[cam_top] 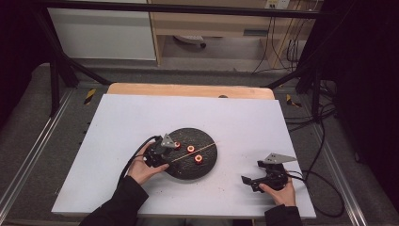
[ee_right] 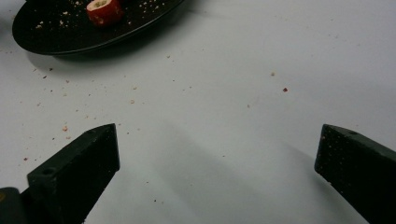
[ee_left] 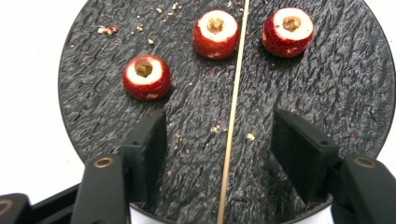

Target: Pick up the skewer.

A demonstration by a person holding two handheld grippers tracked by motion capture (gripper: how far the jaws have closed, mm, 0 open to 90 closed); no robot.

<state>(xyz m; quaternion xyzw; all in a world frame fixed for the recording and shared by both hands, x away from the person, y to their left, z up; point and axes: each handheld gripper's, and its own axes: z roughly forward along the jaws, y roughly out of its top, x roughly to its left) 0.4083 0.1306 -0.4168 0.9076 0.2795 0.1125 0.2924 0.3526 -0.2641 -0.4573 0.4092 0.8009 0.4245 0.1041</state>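
Nearest, at the table's front edge: right gripper held low over the white table, jaws spread wide, nothing between them but bare surface and scattered crumbs; in the right gripper view, the plate's rim well ahead to the upper left.

Farther in, left of centre: left gripper over the near-left edge of the round black plate, jaws partly open, straddling the wooden skewer without touching it, pads apart from it on either side. Skewer flat on the plate, running across it from near edge to far edge.

Beyond the jaws in the left gripper view: three cored red fruit pieces, one left of the skewer, one just beside it, one on its right.
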